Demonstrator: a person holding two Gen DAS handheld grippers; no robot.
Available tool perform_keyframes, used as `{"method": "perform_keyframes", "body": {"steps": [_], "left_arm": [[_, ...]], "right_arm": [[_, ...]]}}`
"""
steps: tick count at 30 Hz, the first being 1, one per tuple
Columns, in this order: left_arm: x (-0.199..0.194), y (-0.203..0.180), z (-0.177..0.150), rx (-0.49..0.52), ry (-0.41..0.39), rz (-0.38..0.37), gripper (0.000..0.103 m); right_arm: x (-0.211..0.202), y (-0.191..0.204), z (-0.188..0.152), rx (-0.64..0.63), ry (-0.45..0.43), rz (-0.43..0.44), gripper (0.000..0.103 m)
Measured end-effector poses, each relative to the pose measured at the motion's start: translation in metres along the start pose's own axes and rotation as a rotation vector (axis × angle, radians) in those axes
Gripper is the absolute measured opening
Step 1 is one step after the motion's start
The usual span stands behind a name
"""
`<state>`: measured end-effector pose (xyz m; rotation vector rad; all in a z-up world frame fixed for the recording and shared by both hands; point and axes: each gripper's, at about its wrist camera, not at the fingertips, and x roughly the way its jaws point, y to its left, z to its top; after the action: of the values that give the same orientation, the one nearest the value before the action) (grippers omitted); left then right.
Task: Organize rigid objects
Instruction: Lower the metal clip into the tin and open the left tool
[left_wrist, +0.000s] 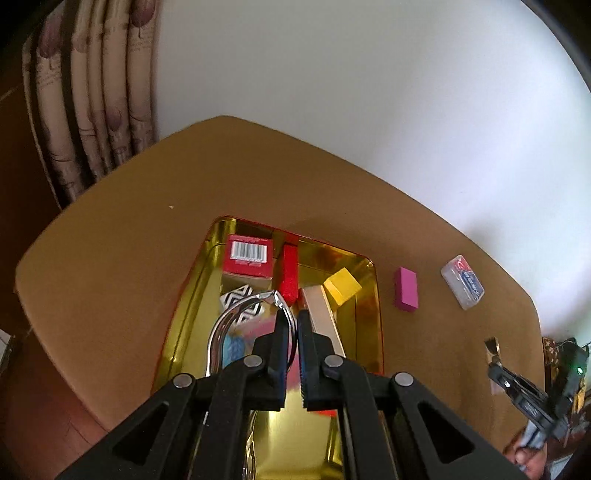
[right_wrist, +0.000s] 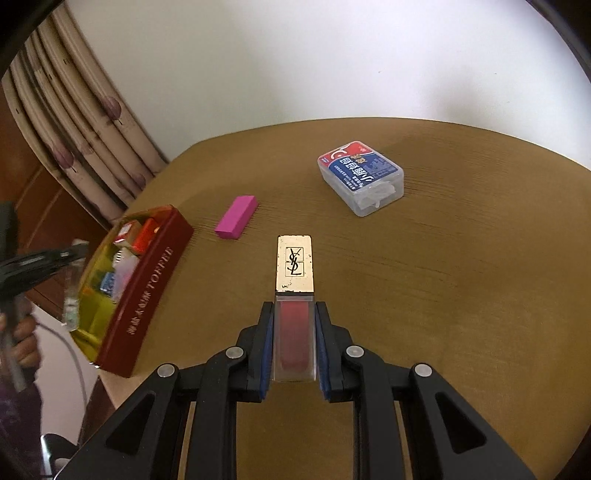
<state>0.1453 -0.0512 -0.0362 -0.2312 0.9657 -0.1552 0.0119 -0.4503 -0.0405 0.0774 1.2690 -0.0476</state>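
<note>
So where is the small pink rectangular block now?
The small pink rectangular block lies flat on the brown table, in the right wrist view between the red toffee tin and the clear plastic box, touching neither.

Black 2-finger grippers w/ blue pads, both hands

Left gripper (left_wrist: 293, 325): matte black plastic, 2 straight fingers (left_wrist: 280, 343) lined on inner faces w/ blue ribbed pads; scissor-type linkage arms w/ triangular cut-outs, 4 round silver pivot pins across the links. Right gripper (right_wrist: 294, 332): same build, black fingers (right_wrist: 264, 332), blue pads, 4 silver pins, 2 triangular cut-outs at 5 and 7 o'clock of its own view. Seen from the left cam at 4 o'clock, its body carries a small green LED. In the right cam at 8 o'clock, a hand (right_wrist: 22, 339) grips a grey handle; a thin grey cable loops below; purple patterned sleeve at 7 o'clock.
</note>
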Motion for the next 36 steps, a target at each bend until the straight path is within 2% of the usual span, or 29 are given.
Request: {"method": "perform_keyframes", "body": {"steps": [3,9,15,17,19,20,21,24,27,31,36], "left_arm": [[0.019,0.003,0.002,-0.017,0.030,-0.001,0.004],[0.028,0.003,-0.004,0.004,0.023,0.039,0.007],[0.026,0.007,-0.004,-0.006,0.037,-0.010,0.012],[0.018,0.008,-0.003,-0.024,0.018,-0.033,0.015],[0.011,0.006,-0.002,-0.004,-0.004,-0.024,0.029],[0.008,0.005,-0.001,0.013,-0.013,0.002,0.031],[0.004,0.005,-0.001,0.024,-0.026,0.028,0.032],[-0.014,0.006,-0.003,0.030,-0.066,0.031,0.032],[-0.038,0.005,-0.016,0.033,-0.118,0.075,0.032],[-0.067,0.008,-0.046,0.013,-0.185,0.113,0.033],[-0.081,0.023,-0.076,-0.020,-0.218,0.145,0.037]], "right_arm": [[-0.008,0.002,-0.003,0.000,-0.002,0.009,0.018],[-0.014,0.018,-0.002,-0.019,-0.001,0.045,0.018],[-0.017,0.041,-0.001,-0.050,-0.003,0.069,0.018],[-0.019,0.050,-0.001,-0.063,-0.003,0.086,0.018],[-0.020,0.059,0.001,-0.076,-0.003,0.104,0.018],[-0.021,0.063,0.002,-0.079,-0.004,0.116,0.018],[-0.022,0.071,0.003,-0.088,-0.004,0.138,0.018],[-0.025,0.093,0.007,-0.120,-0.001,0.175,0.018],[-0.017,0.120,0.012,-0.153,0.019,0.237,0.018],[0.009,0.153,0.020,-0.144,0.076,0.313,0.018],[0.046,0.178,0.021,-0.096,0.149,0.335,0.018]]}}
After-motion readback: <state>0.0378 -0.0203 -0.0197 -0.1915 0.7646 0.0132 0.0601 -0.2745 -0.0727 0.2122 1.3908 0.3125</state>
